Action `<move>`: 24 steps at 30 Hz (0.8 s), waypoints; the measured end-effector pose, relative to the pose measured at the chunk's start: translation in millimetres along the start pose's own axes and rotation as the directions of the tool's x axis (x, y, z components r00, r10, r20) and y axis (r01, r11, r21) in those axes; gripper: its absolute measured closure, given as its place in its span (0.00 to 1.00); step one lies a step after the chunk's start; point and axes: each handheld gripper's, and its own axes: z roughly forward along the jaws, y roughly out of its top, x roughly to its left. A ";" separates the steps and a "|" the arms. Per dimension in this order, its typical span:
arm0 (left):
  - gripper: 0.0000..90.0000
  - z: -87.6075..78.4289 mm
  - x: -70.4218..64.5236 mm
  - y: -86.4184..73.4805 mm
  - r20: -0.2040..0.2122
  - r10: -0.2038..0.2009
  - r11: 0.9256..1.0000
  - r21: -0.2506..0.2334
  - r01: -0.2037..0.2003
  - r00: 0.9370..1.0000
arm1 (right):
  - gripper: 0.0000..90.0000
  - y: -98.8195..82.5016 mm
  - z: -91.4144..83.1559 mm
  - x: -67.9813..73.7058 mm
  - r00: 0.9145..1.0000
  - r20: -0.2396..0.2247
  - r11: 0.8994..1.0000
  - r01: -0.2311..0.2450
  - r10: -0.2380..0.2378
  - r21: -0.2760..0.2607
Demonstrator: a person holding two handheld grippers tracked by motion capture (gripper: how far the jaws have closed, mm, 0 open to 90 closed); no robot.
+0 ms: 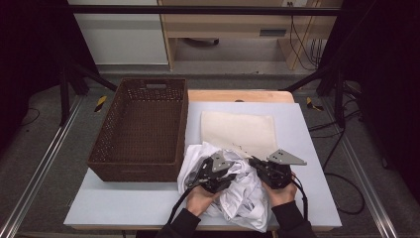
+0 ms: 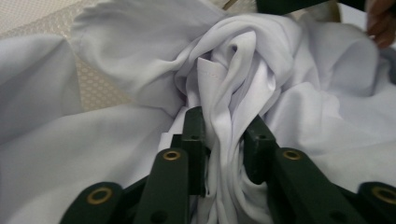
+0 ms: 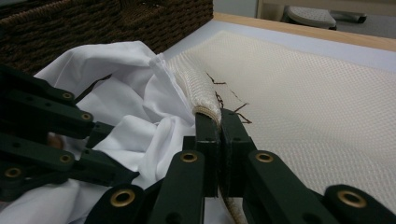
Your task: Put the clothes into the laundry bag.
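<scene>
A crumpled white cloth [image 1: 242,196] lies at the table's front centre, partly on a cream mesh mat [image 1: 237,129]. My left gripper [image 1: 229,173] is shut on a twisted fold of the white cloth [image 2: 140,60], which fills the gap between its jaws [image 2: 227,126]. My right gripper [image 1: 253,162] sits just right of it. Its jaws [image 3: 219,119] are pinched together on the near edge of the cream mat [image 3: 317,93], which curls up at the tips. The white cloth [image 3: 121,70] bunches against that lifted edge. The left gripper [image 3: 46,135] shows at the left of the right gripper view.
An empty brown wicker basket [image 1: 131,171] stands at the table's left and touches the cloth's left side; its wall [image 3: 93,23] rises behind the cloth. The pale table top [image 1: 124,203] extends in front of the basket. Black frame bars and cables surround the table.
</scene>
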 end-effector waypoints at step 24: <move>0.48 -7.8 -17.0 14.8 -0.039 0.078 0.994 -0.072 -0.080 0.996 | 0.98 1.0 -9.1 -2.4 1.000 -0.006 0.999 -0.013 0.013 -0.034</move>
